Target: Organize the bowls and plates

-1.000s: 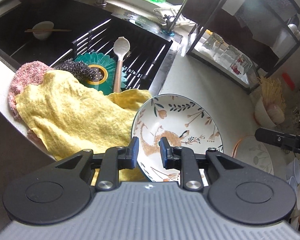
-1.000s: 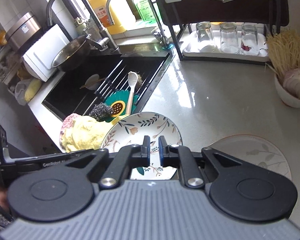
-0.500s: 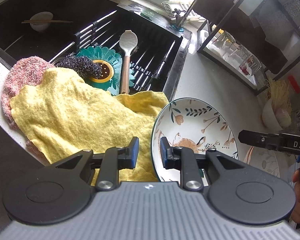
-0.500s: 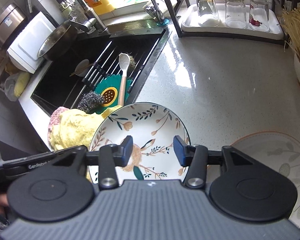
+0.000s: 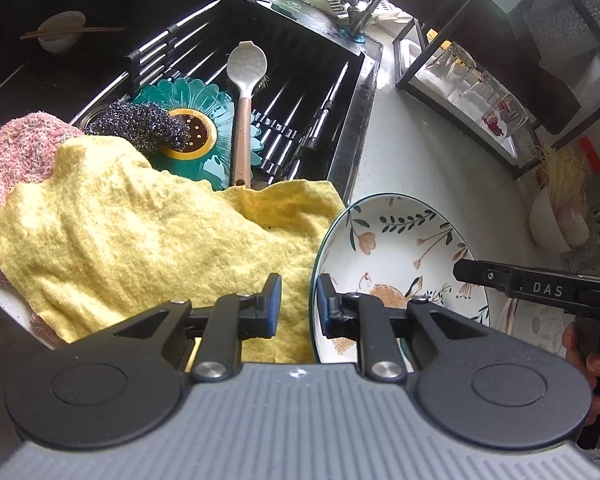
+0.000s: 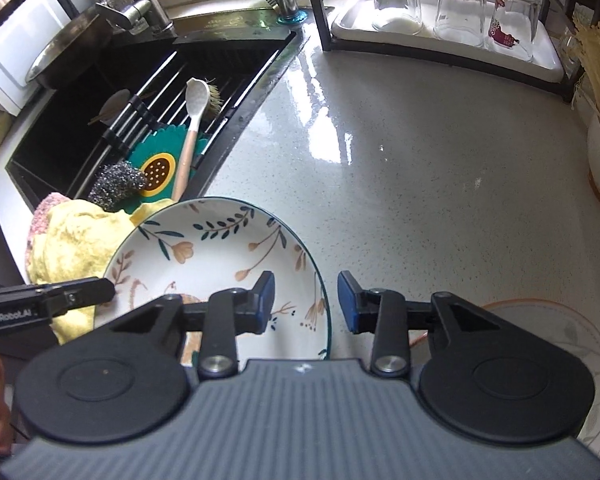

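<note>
L gripper (image 5: 296,302) parted, straddling plate (image 5: 396,248) rim at lower centre, not clamped; R gripper (image 6: 306,300) wide apart over plate's right rim, lower centre; plate w/ floral print on counter (image 6: 400,168), left edge on yellow cloth (image 5: 140,224).

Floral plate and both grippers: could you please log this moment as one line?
floral plate on counter, overlapping yellow cloth | left gripper open, straddling left rim | right gripper open, straddling right rim

The floral plate (image 6: 216,248) looks glossy glazed ceramic; left of it lies a nubbly yellow cloth (image 5: 140,232); beyond the plate a wiry metal scourer (image 6: 116,188); the speckled counter (image 6: 400,168) to its right shines wet-smooth; gripper bodies look matt plastic.
</note>
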Tool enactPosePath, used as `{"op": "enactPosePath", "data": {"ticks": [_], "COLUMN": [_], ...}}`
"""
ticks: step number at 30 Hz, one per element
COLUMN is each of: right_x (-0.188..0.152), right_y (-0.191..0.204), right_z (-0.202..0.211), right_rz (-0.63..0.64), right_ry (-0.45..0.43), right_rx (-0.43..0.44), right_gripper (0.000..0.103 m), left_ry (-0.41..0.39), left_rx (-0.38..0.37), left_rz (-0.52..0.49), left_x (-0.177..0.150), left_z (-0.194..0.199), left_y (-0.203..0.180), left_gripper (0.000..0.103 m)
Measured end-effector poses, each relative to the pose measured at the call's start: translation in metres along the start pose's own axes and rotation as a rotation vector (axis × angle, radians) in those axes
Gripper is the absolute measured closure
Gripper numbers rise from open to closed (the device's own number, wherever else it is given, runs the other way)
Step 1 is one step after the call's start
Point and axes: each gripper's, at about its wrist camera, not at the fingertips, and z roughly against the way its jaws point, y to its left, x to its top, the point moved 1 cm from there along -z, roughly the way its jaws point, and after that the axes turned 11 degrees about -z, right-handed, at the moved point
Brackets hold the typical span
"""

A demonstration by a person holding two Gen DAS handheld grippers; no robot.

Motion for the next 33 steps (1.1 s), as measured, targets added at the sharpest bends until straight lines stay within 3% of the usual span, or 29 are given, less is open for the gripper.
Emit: {"op": "enactPosePath", "data": {"ticks": [4, 10, 15, 25, 33], "right_x": [0.001, 0.001, 0.0, -0.001, 0.004], "right_y": [0.001, 0.004, 0.005, -0.002, -0.01], "right_z": [-0.007, -0.014, -0.014, -0.001, 0.033], "right_rz": [0.012, 0.026, 0.028, -0.047, -0.048], "right_ry": [0.003, 0.02, 0.01, 0.003, -0.085], "right_rx": [-0.03, -0.012, -0.008, 0.004, 0.035], "right_gripper": [0.07, 0.075, 0.076, 0.078, 0.079], "left_ry": [0.013, 0.045, 0.049, 0.04, -0.014], "left_rx": [-0.02, -0.048, -0.019, -0.029, -0.02], "left_rz": [-0.017, 0.018, -0.017, -0.025, -0.042], "left_x": [0.003, 0.005, 0.008, 0.019, 0.034], "left_z": [-0.004, -0.013, -0.013, -0.003, 0.021], "left_y": [-0.002, -0.001, -0.007, -0.011, -0.037], "left_gripper": [0.092, 0.096, 0.096, 0.095, 0.095]}}
